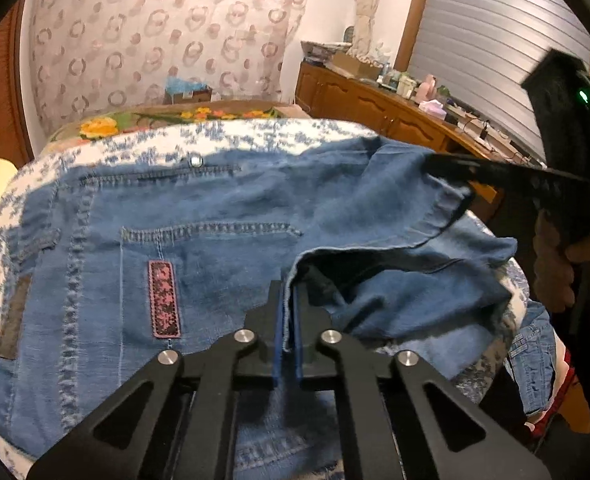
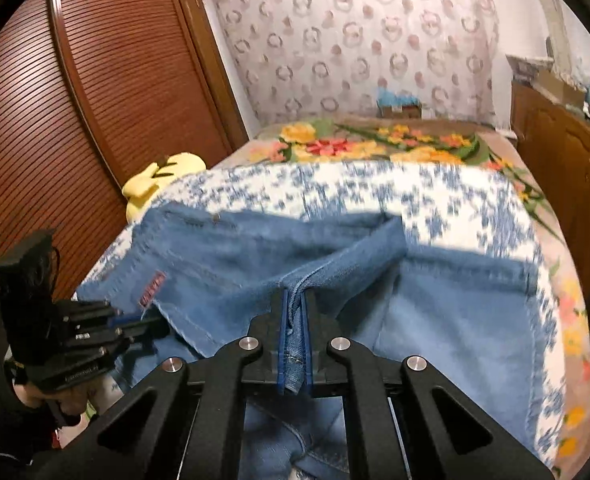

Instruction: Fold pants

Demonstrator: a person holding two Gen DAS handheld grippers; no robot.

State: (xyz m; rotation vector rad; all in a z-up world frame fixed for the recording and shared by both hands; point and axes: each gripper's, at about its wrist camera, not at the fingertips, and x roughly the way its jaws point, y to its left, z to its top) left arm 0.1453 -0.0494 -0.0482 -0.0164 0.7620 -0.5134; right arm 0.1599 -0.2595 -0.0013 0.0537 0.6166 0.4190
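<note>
Blue denim pants [image 1: 199,248] lie spread on a bed, back pocket and pink label [image 1: 165,298] up. My left gripper [image 1: 289,300] is shut on a denim hem edge at the near side. My right gripper [image 2: 295,308] is shut on another bunched denim hem [image 2: 295,336] and holds it lifted over the pants [image 2: 255,264]. The right gripper also shows in the left wrist view [image 1: 451,172], at the right with cloth in its tip. The left gripper shows in the right wrist view [image 2: 143,322] at the left edge.
A blue-and-white patterned cloth [image 2: 355,188] covers the bed over a floral blanket [image 2: 375,144]. A slatted wooden wardrobe [image 2: 75,120] stands left with a yellow plush toy [image 2: 163,180] beside it. A cluttered wooden cabinet [image 1: 375,100] runs along the right.
</note>
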